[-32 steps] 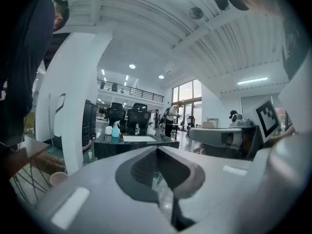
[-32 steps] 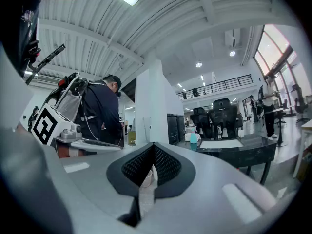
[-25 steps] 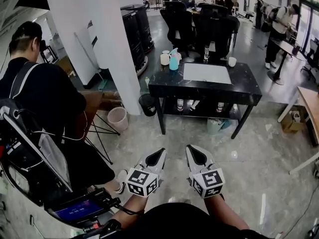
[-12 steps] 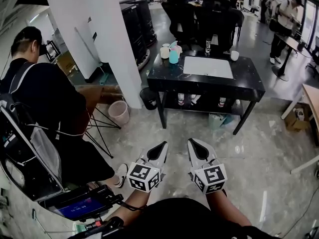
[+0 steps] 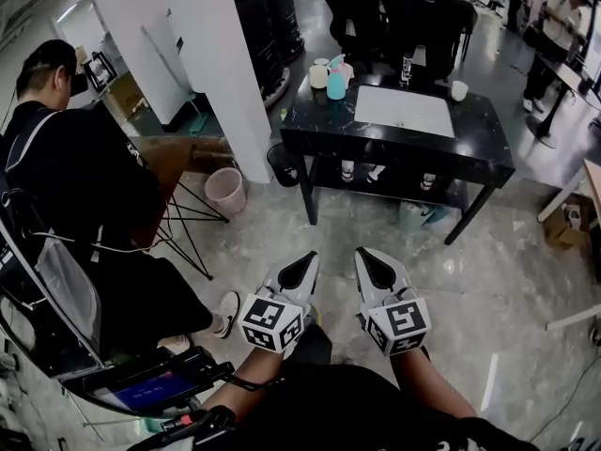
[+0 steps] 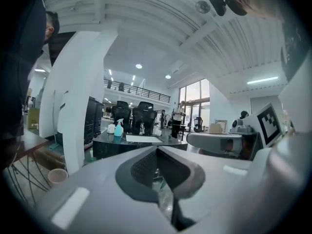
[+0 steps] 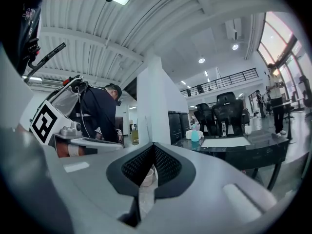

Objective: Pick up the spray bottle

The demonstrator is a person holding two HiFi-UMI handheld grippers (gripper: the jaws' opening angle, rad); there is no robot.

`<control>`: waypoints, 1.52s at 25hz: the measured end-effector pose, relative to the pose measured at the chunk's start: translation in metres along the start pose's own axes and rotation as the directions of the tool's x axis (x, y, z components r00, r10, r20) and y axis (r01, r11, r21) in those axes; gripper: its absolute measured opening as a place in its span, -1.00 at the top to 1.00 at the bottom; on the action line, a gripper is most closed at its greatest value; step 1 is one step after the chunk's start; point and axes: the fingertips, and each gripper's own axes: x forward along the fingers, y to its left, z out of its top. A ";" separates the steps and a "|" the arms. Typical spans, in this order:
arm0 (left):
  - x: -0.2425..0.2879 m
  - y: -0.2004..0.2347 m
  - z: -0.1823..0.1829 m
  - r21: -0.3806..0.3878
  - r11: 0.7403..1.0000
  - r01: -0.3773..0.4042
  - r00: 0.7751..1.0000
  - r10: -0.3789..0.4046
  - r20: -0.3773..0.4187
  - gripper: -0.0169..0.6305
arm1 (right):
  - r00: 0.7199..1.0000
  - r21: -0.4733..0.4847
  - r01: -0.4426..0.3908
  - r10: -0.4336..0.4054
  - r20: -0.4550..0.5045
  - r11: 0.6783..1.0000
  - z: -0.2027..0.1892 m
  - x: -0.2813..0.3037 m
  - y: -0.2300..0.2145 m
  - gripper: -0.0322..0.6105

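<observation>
A teal spray bottle (image 5: 335, 79) with a pale trigger head stands at the far left corner of a black table (image 5: 470, 150), beside a white cup (image 5: 318, 75). It shows small in the left gripper view (image 6: 118, 128) and in the right gripper view (image 7: 195, 134). Both grippers hang low in front of me over the floor, well short of the table. My left gripper (image 5: 308, 262) is shut with nothing in it. My right gripper (image 5: 362, 256) is shut and empty too.
A white sheet (image 5: 404, 111) lies mid-table, a small bottle (image 5: 406, 68) and a white cup (image 5: 458, 90) behind it. A white pillar (image 5: 202, 54) and pink bin (image 5: 225, 192) stand left of the table. A seated person (image 5: 75, 181) is at my left. Black chairs (image 5: 413, 7) stand beyond.
The table and spray bottle have come nearer in the head view as I move forward. Both grippers stay shut and side by side.
</observation>
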 end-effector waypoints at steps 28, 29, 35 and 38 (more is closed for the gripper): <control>0.253 0.226 0.060 -0.023 0.980 0.196 0.981 -0.196 0.001 0.95 | 0.985 -0.002 0.171 -0.171 -0.027 0.985 0.024 0.284 -0.141 0.83; 0.262 0.229 0.061 -0.025 0.980 0.195 0.981 -0.195 -0.004 0.95 | 0.985 -0.001 0.168 -0.168 -0.028 0.986 0.022 0.291 -0.149 0.83; 0.329 0.255 0.073 -0.019 0.986 0.167 0.986 -0.167 -0.019 0.95 | 0.992 0.016 0.120 -0.120 -0.031 0.993 0.023 0.351 -0.203 0.83; 0.372 0.270 0.080 -0.017 0.990 0.140 0.990 -0.141 -0.016 0.95 | 0.996 0.017 0.082 -0.082 -0.029 0.996 0.029 0.382 -0.238 0.83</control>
